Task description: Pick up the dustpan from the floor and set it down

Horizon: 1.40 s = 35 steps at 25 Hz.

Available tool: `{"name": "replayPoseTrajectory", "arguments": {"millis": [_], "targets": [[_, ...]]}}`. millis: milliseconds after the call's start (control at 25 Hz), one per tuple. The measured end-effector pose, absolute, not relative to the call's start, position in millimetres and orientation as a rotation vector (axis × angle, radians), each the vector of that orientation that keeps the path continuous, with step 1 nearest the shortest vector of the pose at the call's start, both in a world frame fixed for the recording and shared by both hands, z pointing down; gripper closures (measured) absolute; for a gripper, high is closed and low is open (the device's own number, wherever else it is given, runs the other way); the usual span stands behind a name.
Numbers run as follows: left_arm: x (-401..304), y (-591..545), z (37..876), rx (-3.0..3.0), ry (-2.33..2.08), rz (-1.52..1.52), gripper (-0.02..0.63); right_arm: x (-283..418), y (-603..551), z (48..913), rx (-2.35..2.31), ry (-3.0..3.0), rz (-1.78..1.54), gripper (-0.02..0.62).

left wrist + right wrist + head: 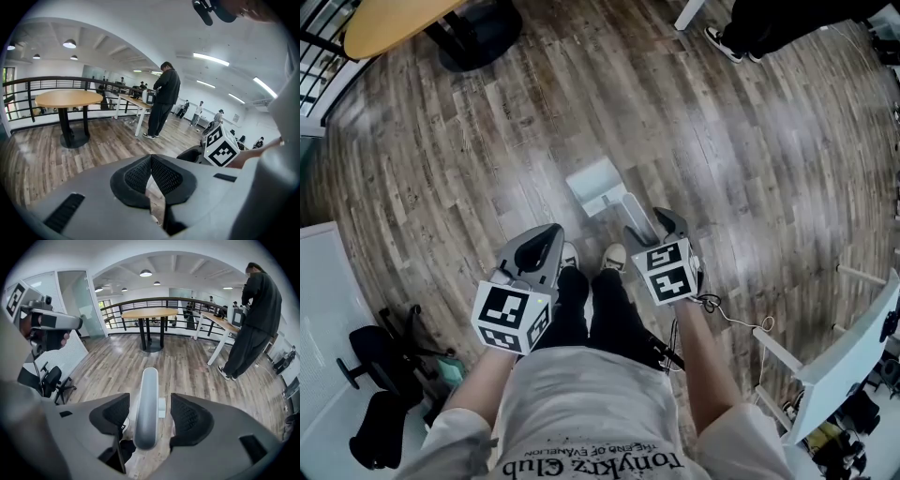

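Observation:
A pale grey dustpan (pixel 594 186) lies on the wood floor just ahead of my feet, its long handle (pixel 635 210) running back toward my right gripper (pixel 649 225). In the right gripper view the handle (pixel 147 399) stands up between the two pads of that gripper (pixel 150 414). The jaws are spread wide and a gap shows on each side of the handle, so neither pad presses on it. My left gripper (pixel 549 234) hangs beside my left leg, apart from the dustpan. Its pads (pixel 151 176) meet with nothing between them.
A round wooden table (pixel 394 23) on a black base stands at the far left. A person in dark clothes (pixel 248 319) stands by a long desk at the far right. An office chair (pixel 380 375) and a white cabinet (pixel 319 309) are at my left, a white table (pixel 853 356) at my right.

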<state>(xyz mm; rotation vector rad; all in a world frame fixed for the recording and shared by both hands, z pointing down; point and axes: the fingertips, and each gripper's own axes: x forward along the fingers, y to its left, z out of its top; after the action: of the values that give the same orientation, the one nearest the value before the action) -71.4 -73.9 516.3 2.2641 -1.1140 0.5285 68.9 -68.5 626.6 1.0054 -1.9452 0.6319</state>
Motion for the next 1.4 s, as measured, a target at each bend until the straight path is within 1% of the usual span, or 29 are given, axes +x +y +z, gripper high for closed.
{"name": "replayPoseTrajectory", "arguments": {"millis": [440, 1000, 1040, 1160, 1280, 1400], "targets": [[-81.9, -75.8, 528.2, 2.225, -1.126, 0.522, 0.583, 64.5, -74.5, 662.5, 0.933, -1.880, 0.628, 0.331], [-84.3, -74.3, 530.5, 2.216, -1.125, 0.530, 0.583, 58.9, -73.5, 682.0, 0.894, -1.841, 0.619, 0.336], [-84.0, -74.9, 531.1, 2.215, -1.125, 0.530, 0.583, 60.0, -75.2, 682.3, 0.899, -1.839, 0.613, 0.347], [-81.6, -76.5, 531.1, 2.215, -1.125, 0.527, 0.583, 65.2, -80.1, 681.9, 0.923, -1.830, 0.594, 0.442], [-79.7, -75.9, 530.6, 2.217, -1.121, 0.528, 0.583, 66.6, -79.5, 682.1, 0.926, -1.828, 0.601, 0.503], [-79.7, -75.5, 530.1, 2.216, -1.123, 0.529, 0.583, 65.5, -78.1, 681.5, 0.920, -1.831, 0.585, 0.527]]}}
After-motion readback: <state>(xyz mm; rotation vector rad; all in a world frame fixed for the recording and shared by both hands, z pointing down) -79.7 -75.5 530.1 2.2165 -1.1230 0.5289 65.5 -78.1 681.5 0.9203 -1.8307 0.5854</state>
